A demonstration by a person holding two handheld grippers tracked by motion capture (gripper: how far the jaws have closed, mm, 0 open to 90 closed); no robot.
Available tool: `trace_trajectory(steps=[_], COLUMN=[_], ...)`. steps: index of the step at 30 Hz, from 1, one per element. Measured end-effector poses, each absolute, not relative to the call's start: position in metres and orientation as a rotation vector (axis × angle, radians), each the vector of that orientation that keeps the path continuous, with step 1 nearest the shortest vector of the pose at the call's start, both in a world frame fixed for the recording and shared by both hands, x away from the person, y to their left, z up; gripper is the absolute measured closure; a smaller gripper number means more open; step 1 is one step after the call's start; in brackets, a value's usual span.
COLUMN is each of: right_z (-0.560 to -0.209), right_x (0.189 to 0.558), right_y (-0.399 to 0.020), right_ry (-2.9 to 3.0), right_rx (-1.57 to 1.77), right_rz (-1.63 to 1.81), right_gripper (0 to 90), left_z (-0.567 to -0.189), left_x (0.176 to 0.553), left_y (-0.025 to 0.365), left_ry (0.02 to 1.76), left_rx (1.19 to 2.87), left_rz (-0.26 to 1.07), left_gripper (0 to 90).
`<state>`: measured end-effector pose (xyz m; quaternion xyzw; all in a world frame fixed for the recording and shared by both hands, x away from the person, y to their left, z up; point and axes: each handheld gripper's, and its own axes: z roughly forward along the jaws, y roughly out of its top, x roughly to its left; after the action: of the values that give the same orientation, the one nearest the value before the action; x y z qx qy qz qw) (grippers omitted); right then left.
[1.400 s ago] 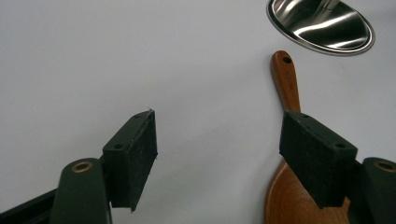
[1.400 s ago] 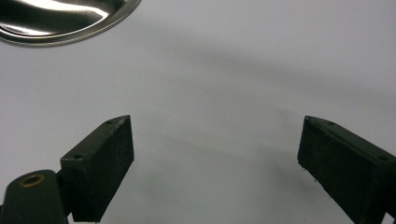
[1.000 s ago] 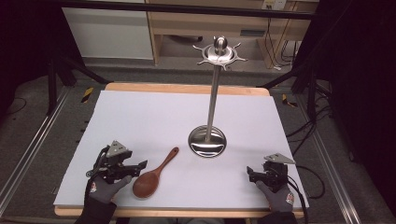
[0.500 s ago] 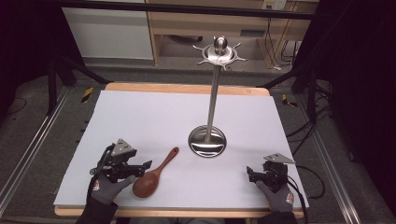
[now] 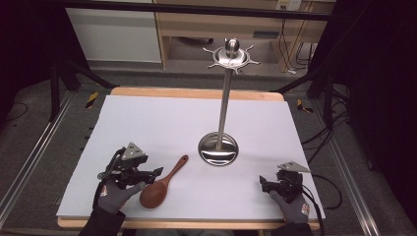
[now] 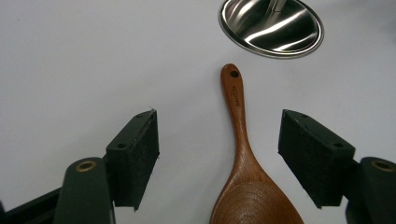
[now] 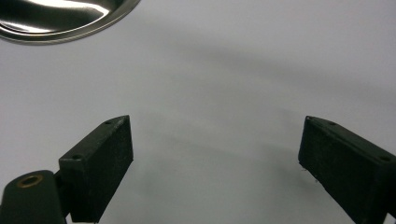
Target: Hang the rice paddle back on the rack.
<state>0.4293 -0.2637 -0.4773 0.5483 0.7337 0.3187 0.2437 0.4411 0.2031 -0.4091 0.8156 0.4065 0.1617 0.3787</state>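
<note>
faint engraved lettering on wooden spoon (image 6: 239, 140) handle, too small to read

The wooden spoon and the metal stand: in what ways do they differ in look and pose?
The wooden spoon is brown and matte; the metal stand is shiny silver. The spoon lies flat on the white table, while the stand is upright on a round base. The spoon lies between the open jaws of the left gripper; the stand is beyond it, near no gripper. Both rest on the table, ungripped.
</note>
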Motion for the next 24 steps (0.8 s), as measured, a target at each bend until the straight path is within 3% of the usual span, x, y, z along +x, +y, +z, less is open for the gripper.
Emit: trace_trajectory(steps=[24], right_z=[-0.478], right_x=[0.430], right_y=[-0.263], right_ry=[2.009], right_rx=[1.516], right_rz=[0.862], right_gripper=[10.4], left_z=[-0.408], left_x=[0.462], left_y=[0.177], left_ry=[1.008], left_rx=[2.205], left_rz=[0.378], left_gripper=[35.9])
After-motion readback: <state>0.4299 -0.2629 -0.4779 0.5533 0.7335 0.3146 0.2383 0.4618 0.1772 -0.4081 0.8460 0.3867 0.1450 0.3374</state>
